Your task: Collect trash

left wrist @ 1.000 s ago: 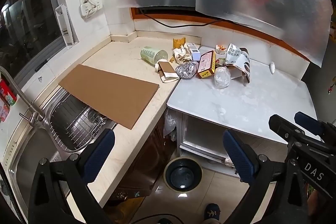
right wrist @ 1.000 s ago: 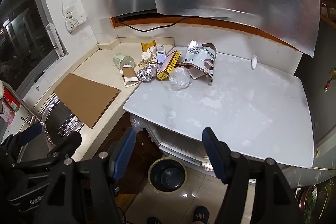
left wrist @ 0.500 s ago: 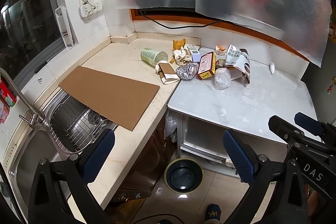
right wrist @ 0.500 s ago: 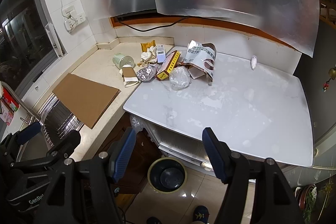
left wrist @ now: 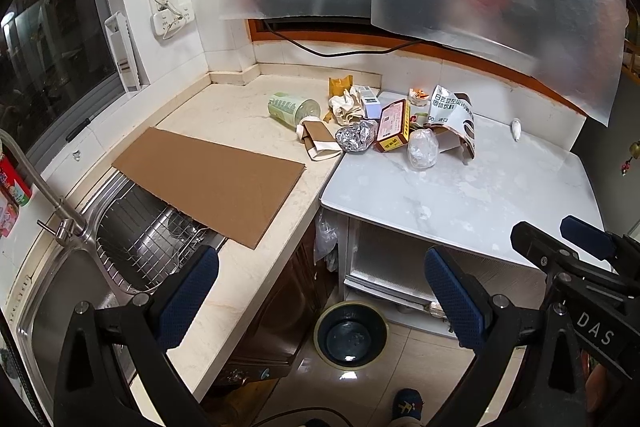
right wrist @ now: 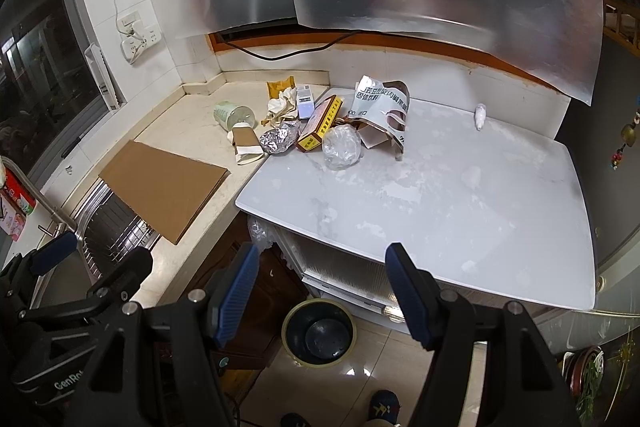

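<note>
A heap of trash lies at the back where the beige counter meets the white table: a green cup (left wrist: 293,108) on its side, a crumpled foil ball (left wrist: 356,136), a red and yellow box (left wrist: 394,127), a clear plastic wad (left wrist: 422,148), a torn printed bag (left wrist: 452,117) and a brown paper sleeve (left wrist: 318,143). A dark bin (left wrist: 351,333) stands on the floor below. My left gripper (left wrist: 320,287) is open and held high, well short of the heap. My right gripper (right wrist: 324,287) is open too, with nothing between its fingers.
A flat cardboard sheet (left wrist: 208,179) lies across the counter and overhangs the sink (left wrist: 132,251) with its wire rack. The white table (right wrist: 460,207) has a small white tube (right wrist: 479,115) at the back. Translucent plastic sheets hang overhead. A shoe (left wrist: 408,401) shows on the floor.
Both views have drifted slightly; the heap sits a touch lower and nearer. Nothing was grasped or moved.
</note>
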`<state>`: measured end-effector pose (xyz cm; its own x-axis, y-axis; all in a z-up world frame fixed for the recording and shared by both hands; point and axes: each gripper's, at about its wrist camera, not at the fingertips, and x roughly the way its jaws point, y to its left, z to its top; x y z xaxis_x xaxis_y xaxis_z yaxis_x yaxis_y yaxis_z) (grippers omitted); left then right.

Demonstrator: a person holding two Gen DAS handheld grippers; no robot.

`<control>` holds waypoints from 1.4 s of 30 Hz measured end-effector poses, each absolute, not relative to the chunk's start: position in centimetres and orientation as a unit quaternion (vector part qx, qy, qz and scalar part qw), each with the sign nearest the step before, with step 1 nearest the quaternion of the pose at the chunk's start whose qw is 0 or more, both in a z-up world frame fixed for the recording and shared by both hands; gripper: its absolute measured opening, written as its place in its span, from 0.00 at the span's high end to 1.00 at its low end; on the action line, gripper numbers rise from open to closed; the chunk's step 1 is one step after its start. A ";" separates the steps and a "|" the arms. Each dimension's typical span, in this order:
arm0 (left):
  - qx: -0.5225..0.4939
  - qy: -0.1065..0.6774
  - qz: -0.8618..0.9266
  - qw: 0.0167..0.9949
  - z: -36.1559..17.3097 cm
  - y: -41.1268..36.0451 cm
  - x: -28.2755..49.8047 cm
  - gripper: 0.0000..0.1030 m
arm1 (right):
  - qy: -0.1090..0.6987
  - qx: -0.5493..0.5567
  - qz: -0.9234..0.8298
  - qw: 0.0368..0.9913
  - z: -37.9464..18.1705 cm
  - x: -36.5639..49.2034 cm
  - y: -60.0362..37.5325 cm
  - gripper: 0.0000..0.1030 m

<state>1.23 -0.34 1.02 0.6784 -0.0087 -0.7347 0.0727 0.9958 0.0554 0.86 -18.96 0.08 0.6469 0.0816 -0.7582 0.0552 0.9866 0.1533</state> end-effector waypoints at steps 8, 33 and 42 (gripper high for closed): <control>0.040 0.399 -0.023 0.916 1.0 -0.1 1.1 0.02 | 0.421 0.082 0.008 0.903 0.0 0.6 -18.8 0.35; 0.039 0.396 -0.037 0.917 0.9 1.0 0.5 0.02 | 0.421 0.081 -0.005 0.904 0.0 -0.7 -17.7 0.35; 0.041 0.381 -0.069 0.921 1.2 2.0 0.6 0.02 | 0.419 0.086 -0.028 0.904 1.0 -0.9 -16.2 0.35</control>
